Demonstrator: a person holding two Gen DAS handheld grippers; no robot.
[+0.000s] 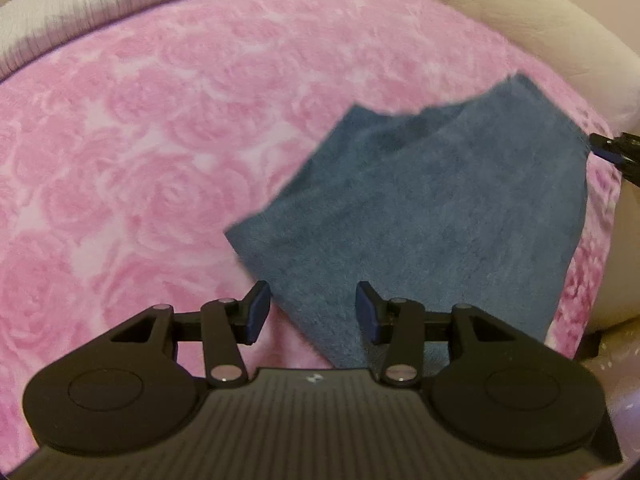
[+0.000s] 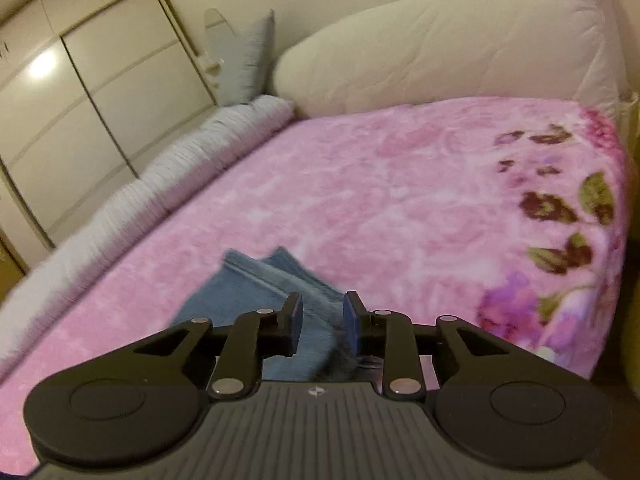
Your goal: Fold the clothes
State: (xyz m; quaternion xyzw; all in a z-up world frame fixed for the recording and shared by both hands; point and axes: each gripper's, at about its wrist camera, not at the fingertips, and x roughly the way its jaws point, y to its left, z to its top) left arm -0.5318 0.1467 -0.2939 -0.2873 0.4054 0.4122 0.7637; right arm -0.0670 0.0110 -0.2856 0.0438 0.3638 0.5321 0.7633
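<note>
A blue-grey towel (image 1: 440, 208) lies folded on the pink rose-patterned blanket (image 1: 160, 160). My left gripper (image 1: 312, 312) is open just above the towel's near corner, nothing between its blue pads. In the right wrist view the same towel (image 2: 256, 292) lies under my right gripper (image 2: 322, 320), which is open, its jaws a moderate gap apart, with the towel's edge below and between the pads. The right gripper's tip also shows in the left wrist view (image 1: 612, 150) at the towel's far right corner.
A cream pillow (image 2: 440, 48) stands at the head of the bed. A white ribbed rolled cover (image 2: 140, 196) runs along the bed's left side. A wardrobe (image 2: 80, 80) stands beyond. The blanket's right edge (image 2: 600, 240) drops off.
</note>
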